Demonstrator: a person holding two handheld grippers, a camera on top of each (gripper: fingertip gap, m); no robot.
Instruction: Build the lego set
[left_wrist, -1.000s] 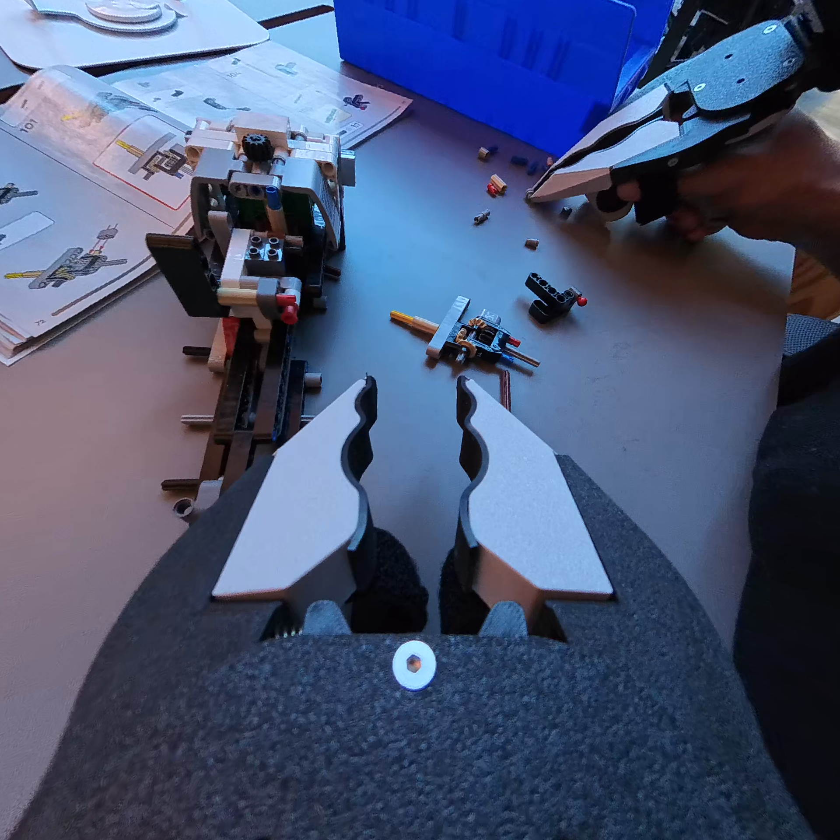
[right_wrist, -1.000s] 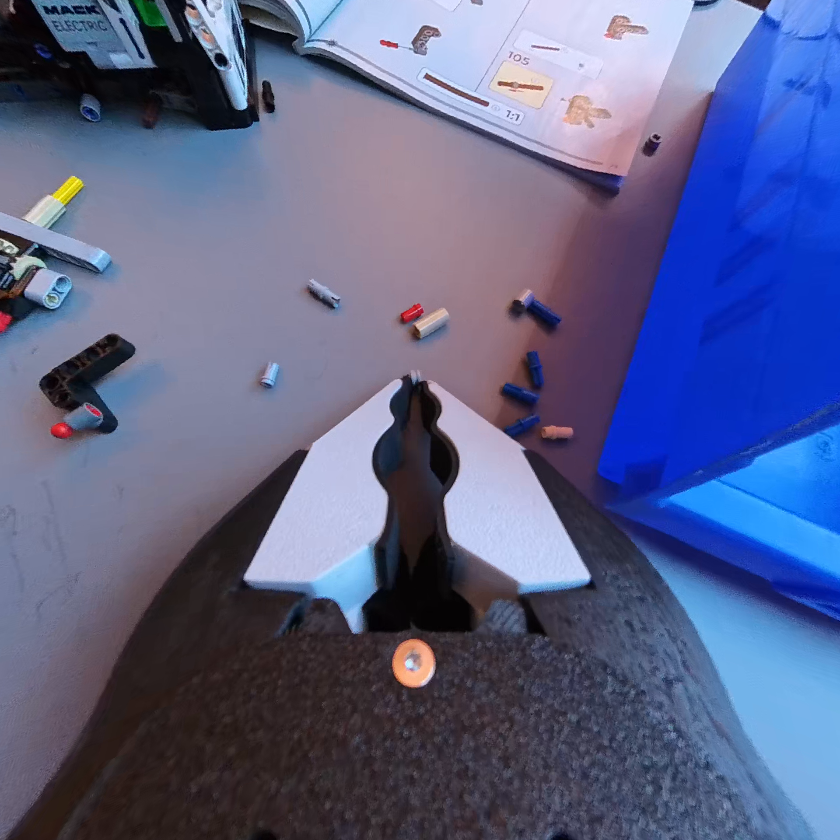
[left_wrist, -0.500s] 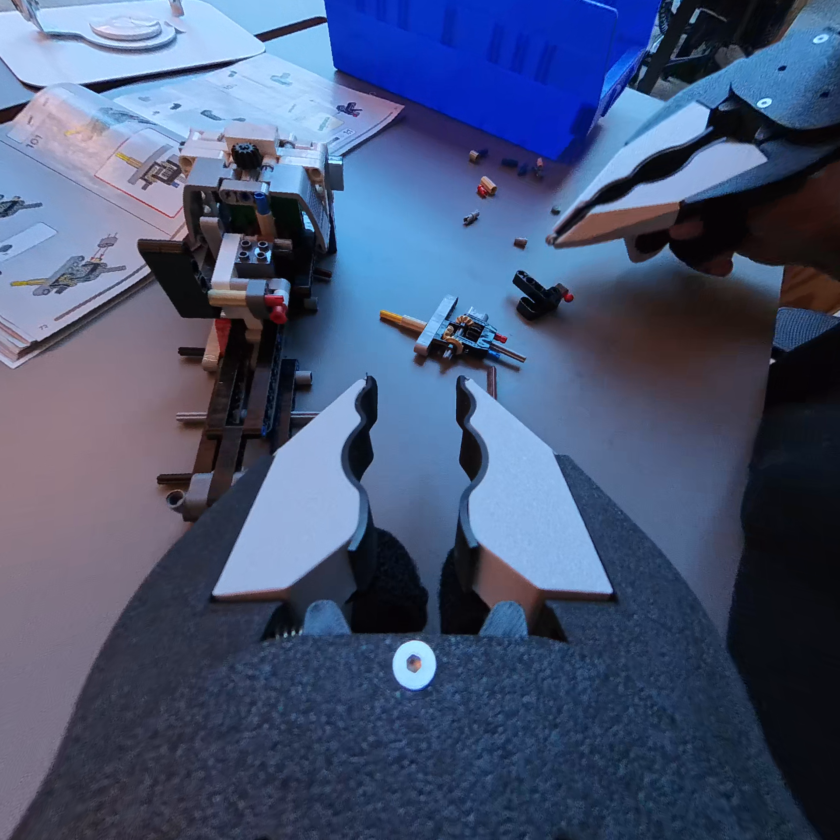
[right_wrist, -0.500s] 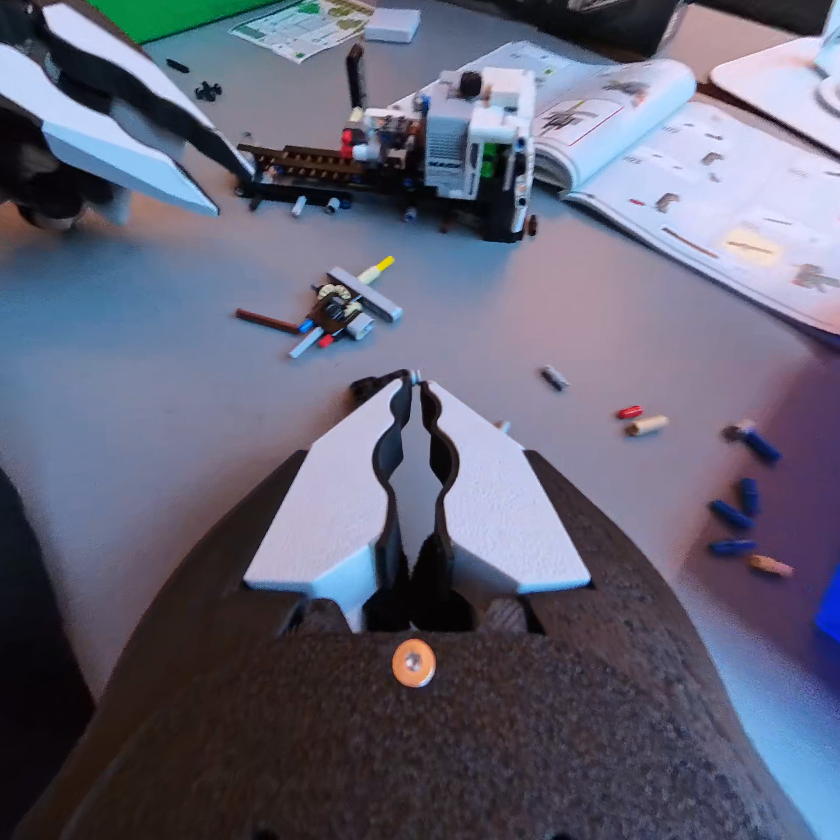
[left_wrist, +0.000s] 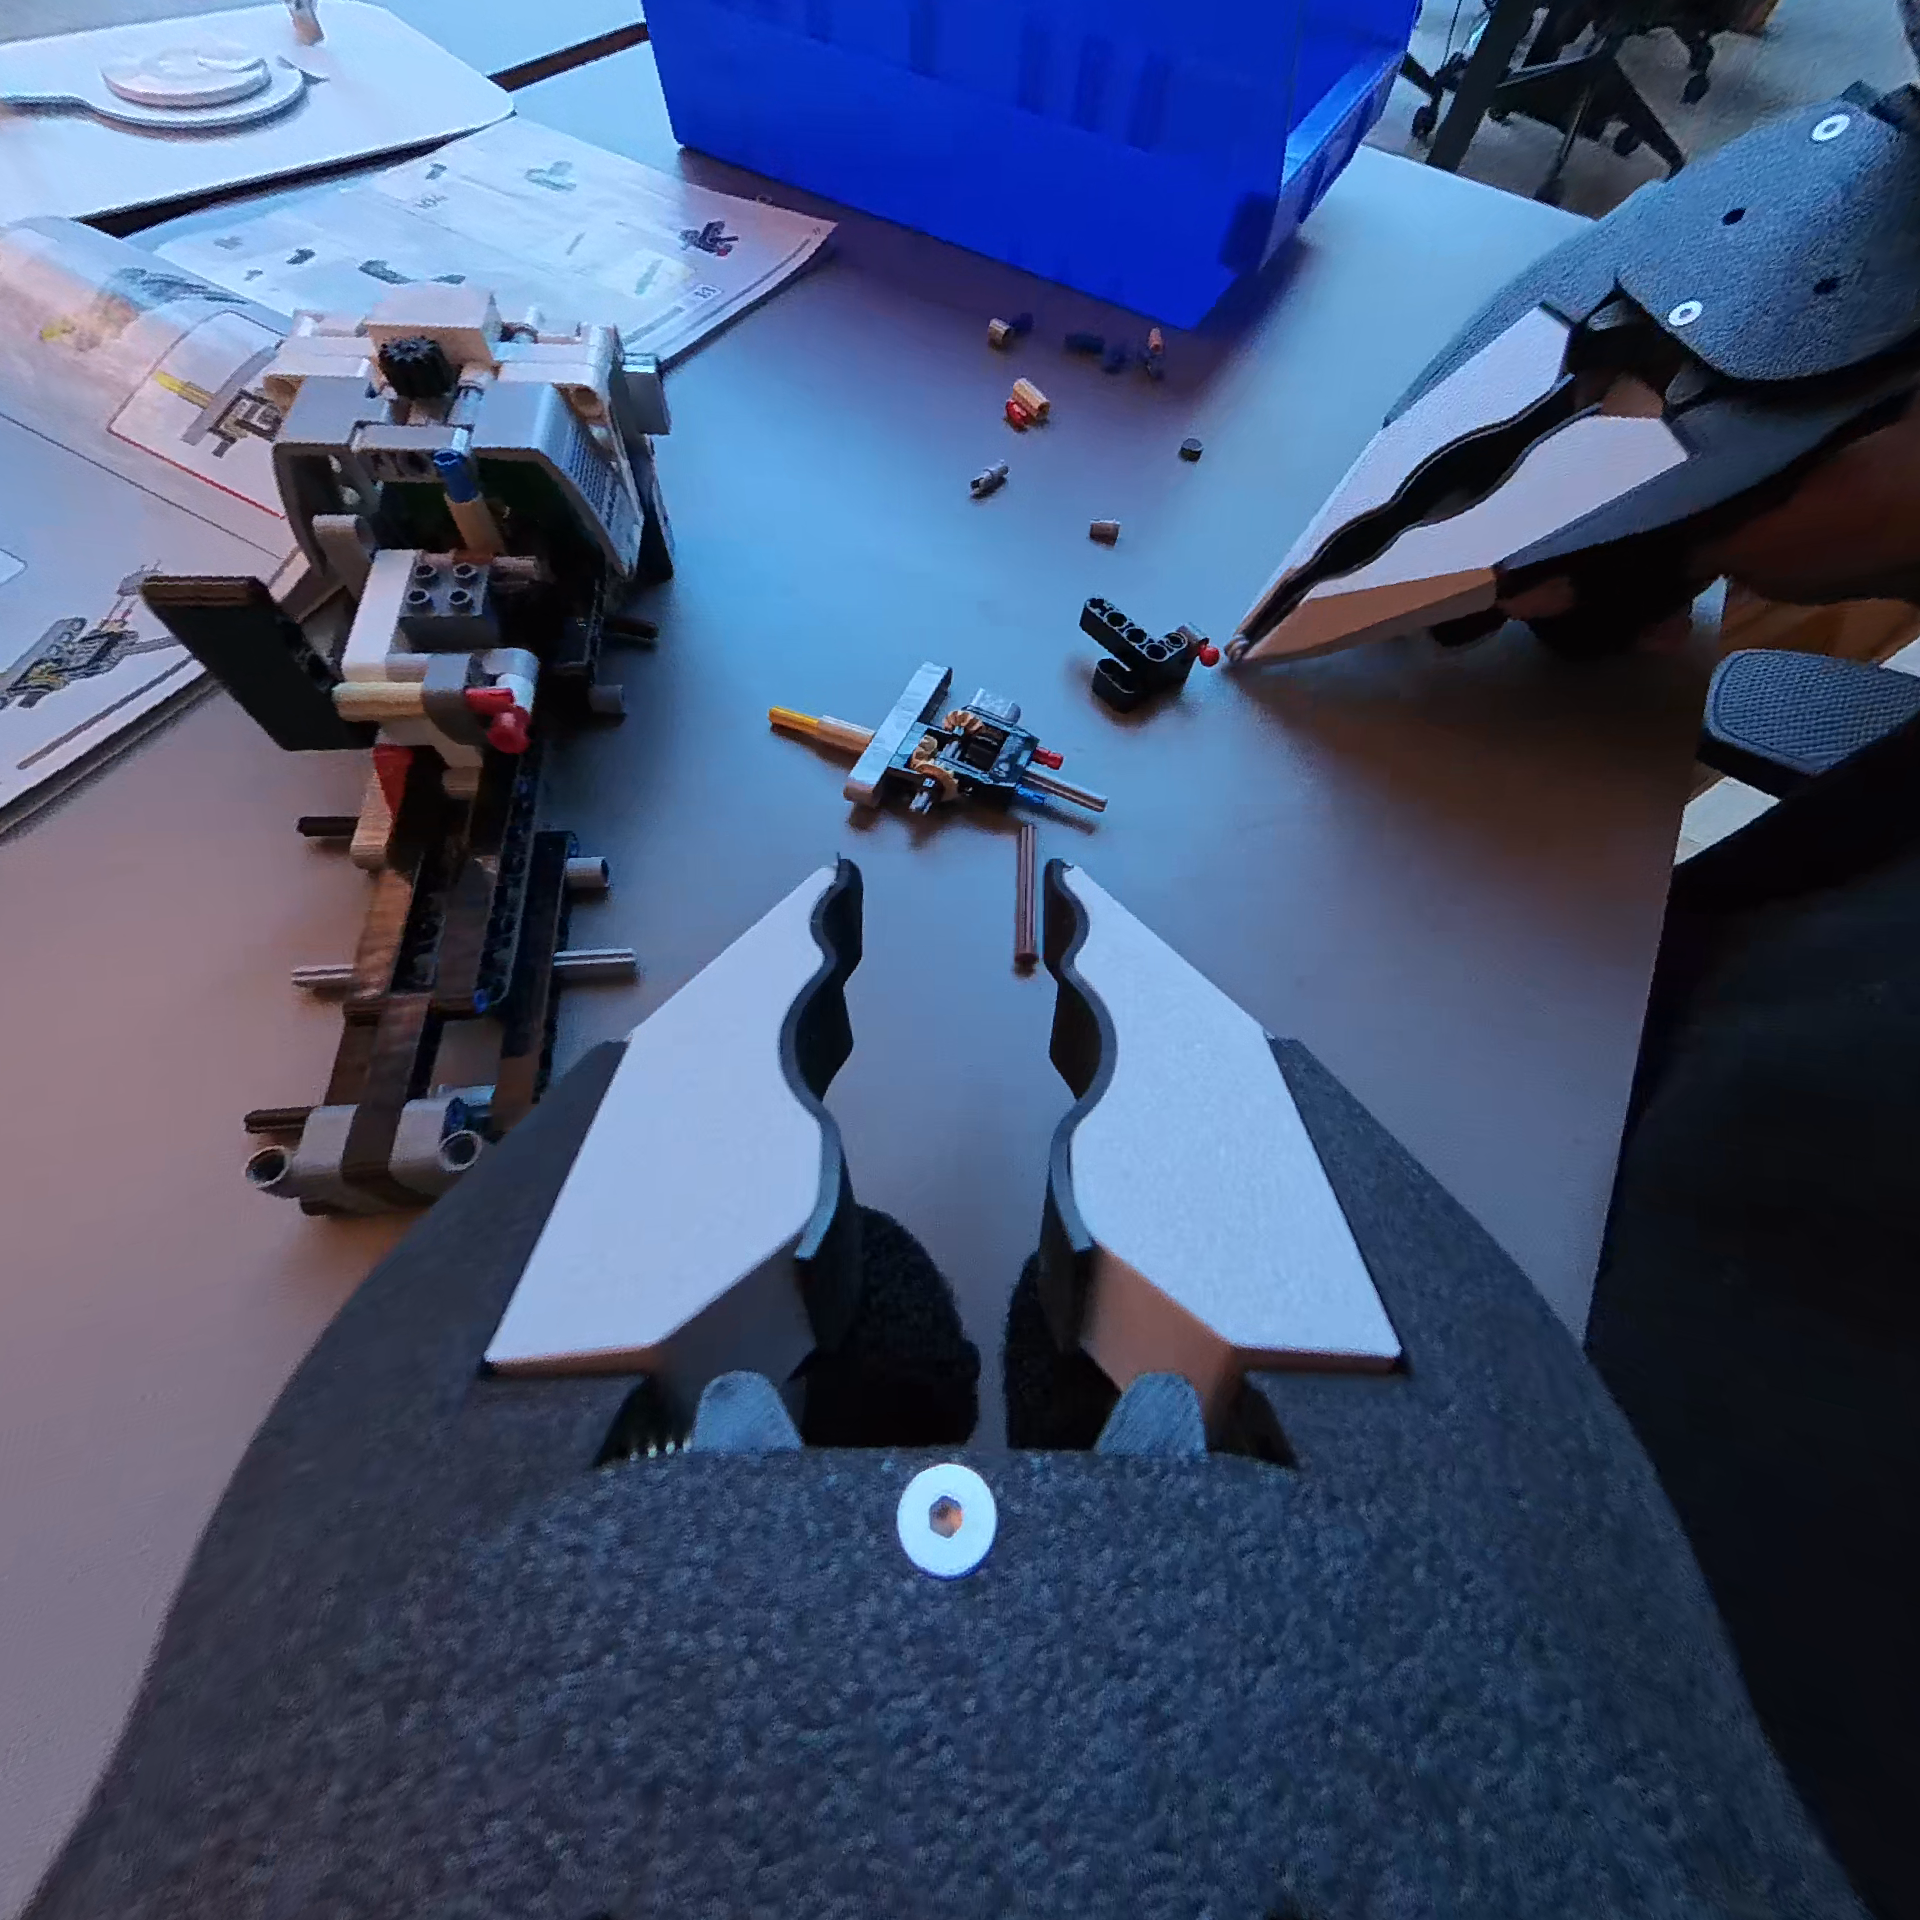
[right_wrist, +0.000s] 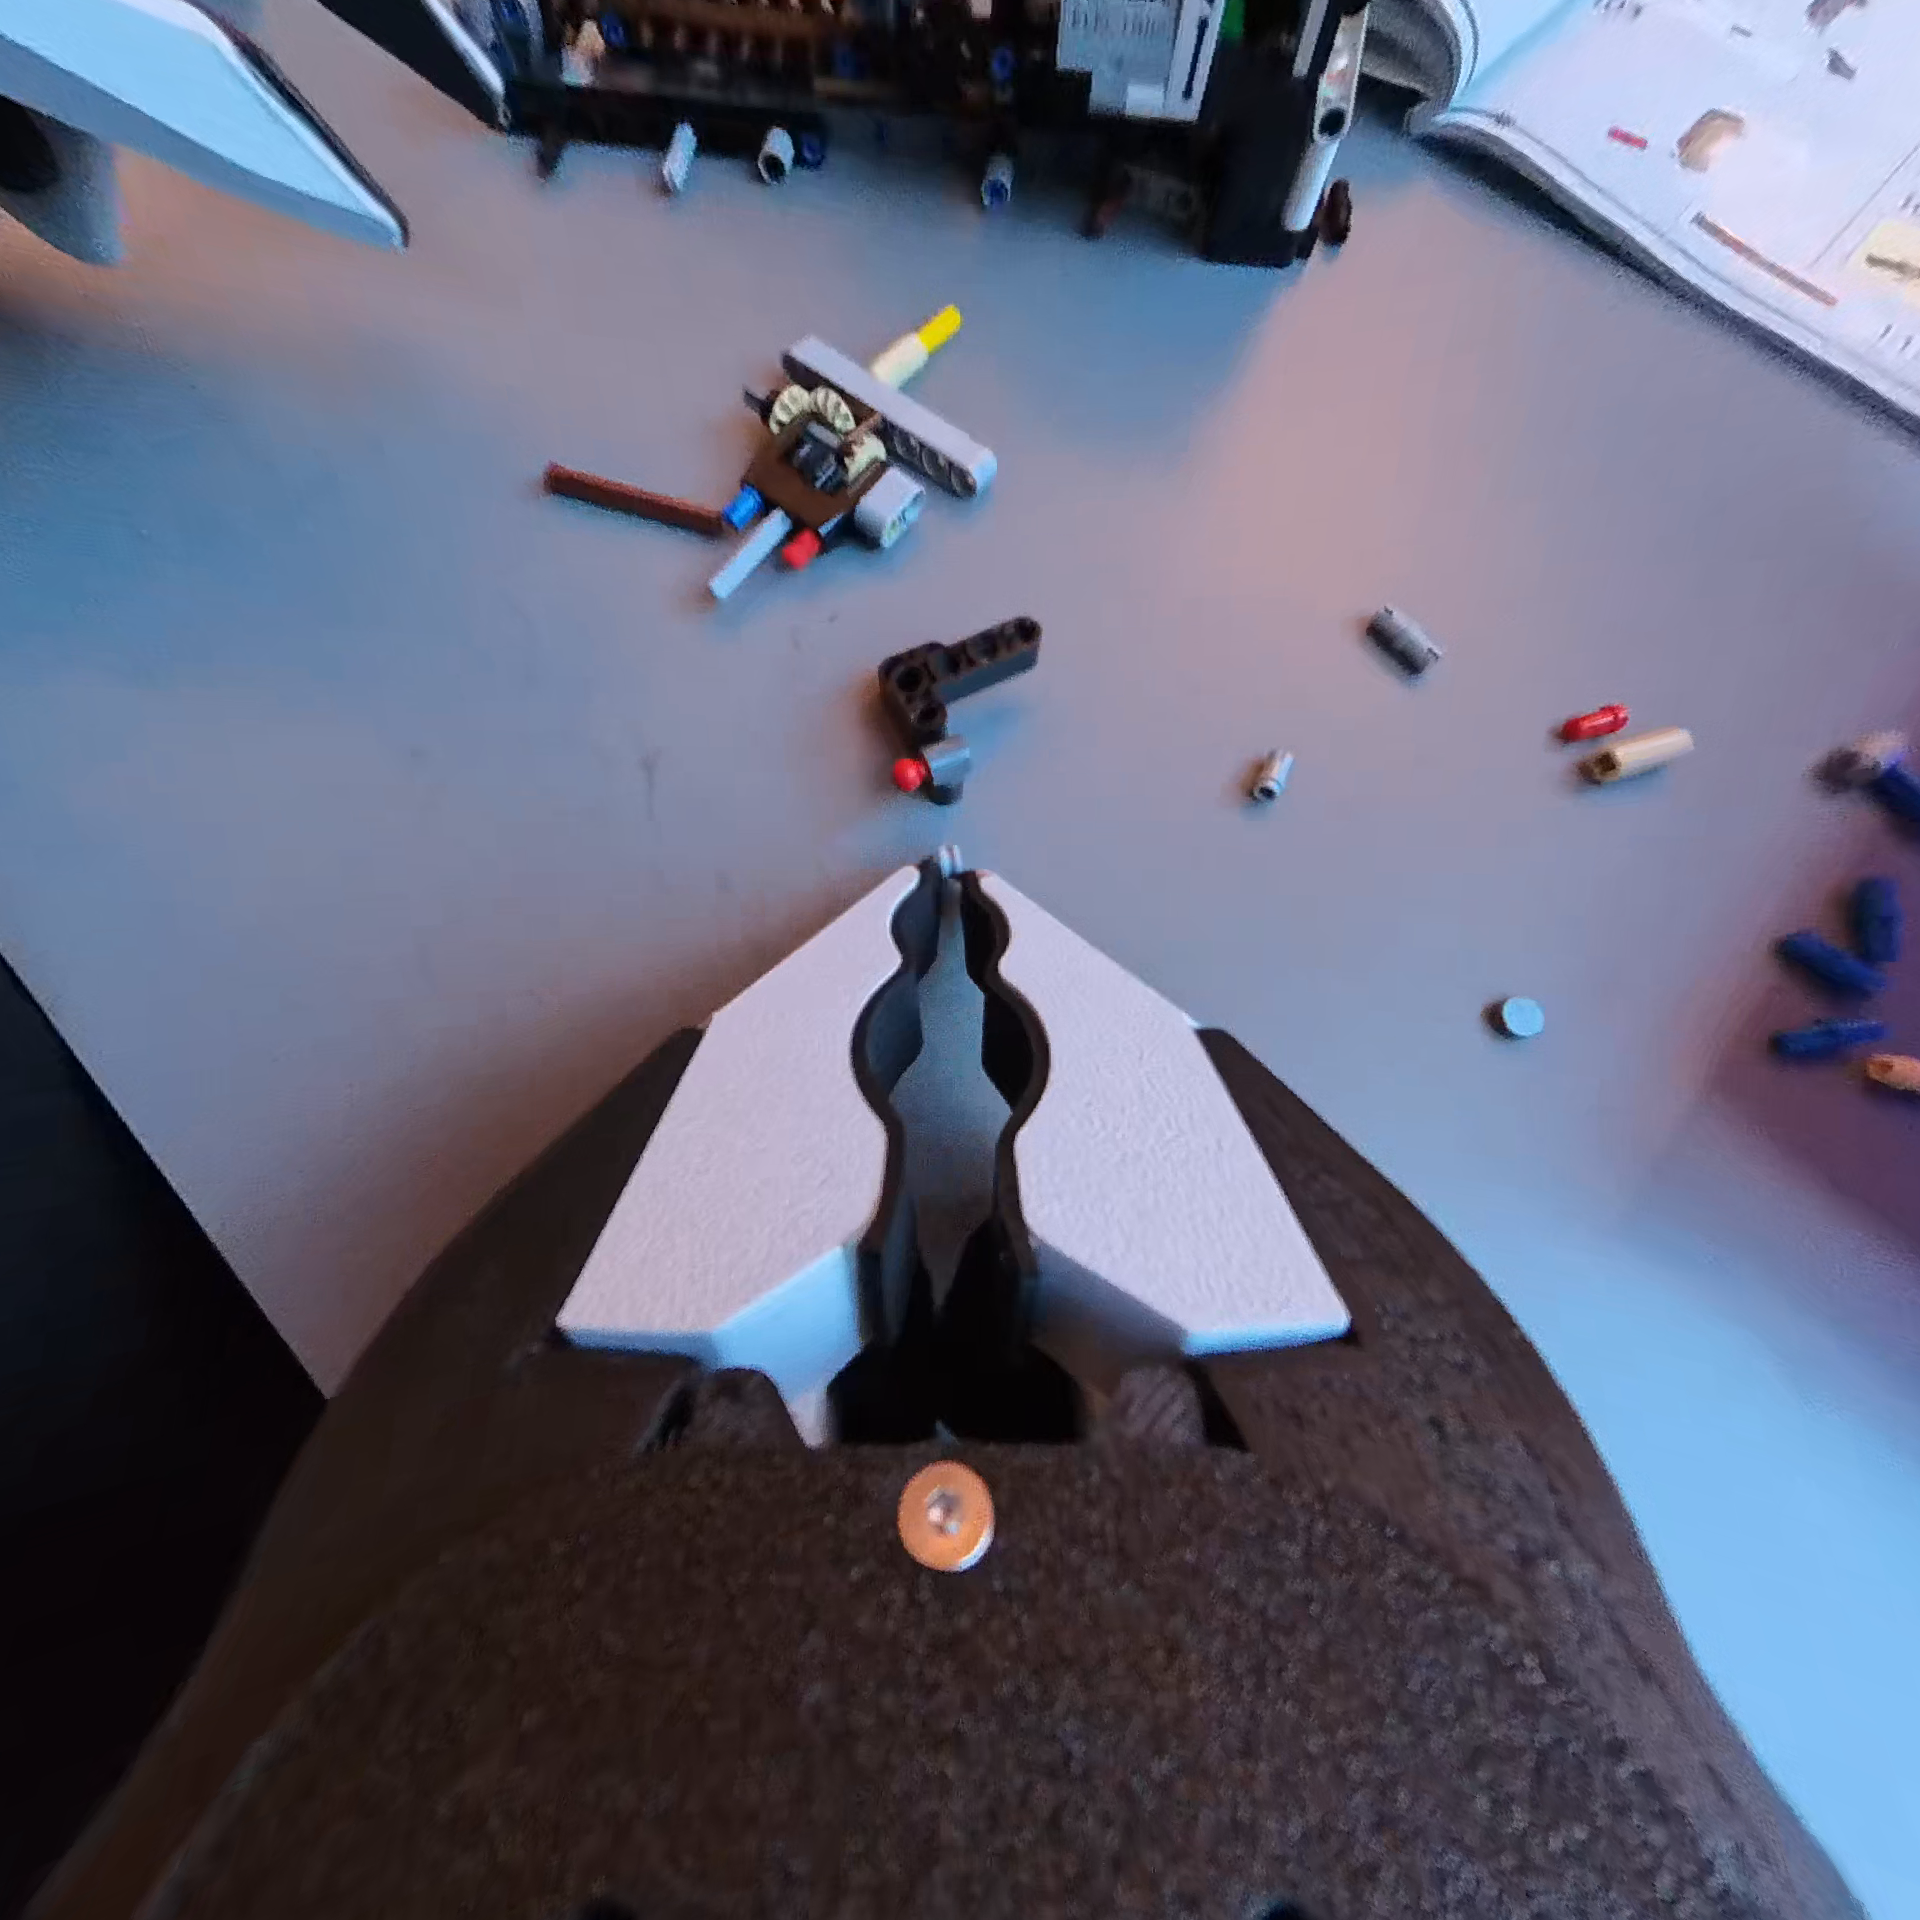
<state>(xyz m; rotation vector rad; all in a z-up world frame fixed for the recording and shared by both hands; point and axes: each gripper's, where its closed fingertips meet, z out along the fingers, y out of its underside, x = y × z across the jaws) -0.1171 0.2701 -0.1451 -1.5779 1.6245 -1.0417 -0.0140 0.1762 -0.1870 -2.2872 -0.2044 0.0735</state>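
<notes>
The partly built lego truck (left_wrist: 447, 623) stands at the left; its lower part shows at the top of the right wrist view (right_wrist: 935, 62). A small gear sub-assembly (left_wrist: 945, 743) (right_wrist: 842, 447) lies mid-table, with a brown axle (left_wrist: 1025, 904) (right_wrist: 634, 499) beside it. A black L-shaped beam (left_wrist: 1138, 649) (right_wrist: 945, 670) with a grey connector and red pin lies near it. My left gripper (left_wrist: 951, 883) is open and empty, hovering just short of the axle. My right gripper (right_wrist: 948, 868) (left_wrist: 1236, 649) is shut on a small grey pin (right_wrist: 948, 857), its tip just short of the beam's red pin.
A blue bin (left_wrist: 1039, 135) stands at the back. An open instruction booklet (left_wrist: 104, 416) (right_wrist: 1714, 156) lies behind the truck. Loose pins are scattered: grey (right_wrist: 1403, 639), red (right_wrist: 1593, 722), tan (right_wrist: 1636, 753), several blue (right_wrist: 1829, 966). The table edge is at the right (left_wrist: 1662, 831). The left gripper's tips are roughly 15 cm from the right gripper's. My left gripper's tips are some 5 cm from the brown axle (left_wrist: 1025, 904). The right camera catches it too, in the right wrist view (right_wrist: 621, 492).
My right gripper, still shut on the small pin, has swung away from the loose pins by the blue bin to the black L-shaped beam. My left gripper stays open, drawn slightly back.
</notes>
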